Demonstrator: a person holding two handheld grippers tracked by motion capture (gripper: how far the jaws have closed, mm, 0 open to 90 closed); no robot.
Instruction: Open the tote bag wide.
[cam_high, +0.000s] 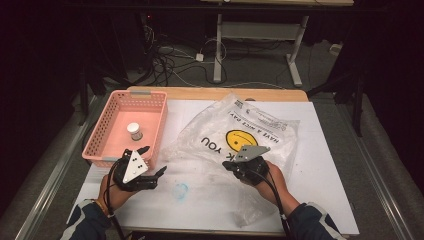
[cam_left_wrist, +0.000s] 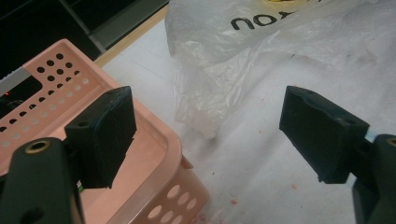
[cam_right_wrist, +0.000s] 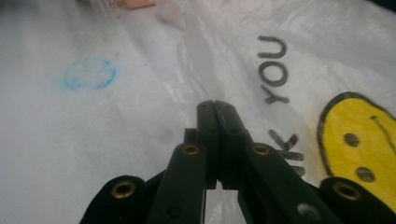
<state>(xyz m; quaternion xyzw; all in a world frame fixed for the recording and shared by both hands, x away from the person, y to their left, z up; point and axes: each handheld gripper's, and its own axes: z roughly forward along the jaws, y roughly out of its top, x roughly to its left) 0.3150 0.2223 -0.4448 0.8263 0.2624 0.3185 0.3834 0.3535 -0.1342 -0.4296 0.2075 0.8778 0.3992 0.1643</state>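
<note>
A clear plastic bag printed with a yellow smiley face and "THANK YOU" lies crumpled on the white table sheet. My right gripper sits at the bag's near edge, its jaws pressed together on a raised fold of the plastic. My left gripper hovers open with nothing between its jaws, beside the near right corner of a pink perforated basket. The bag's left edge lies just beyond the left gripper.
A small white-capped jar stands inside the basket. A blue circle is drawn on the sheet between my hands, and shows as a blue circle left of the right jaws. Cables and a desk frame lie beyond the table's far edge.
</note>
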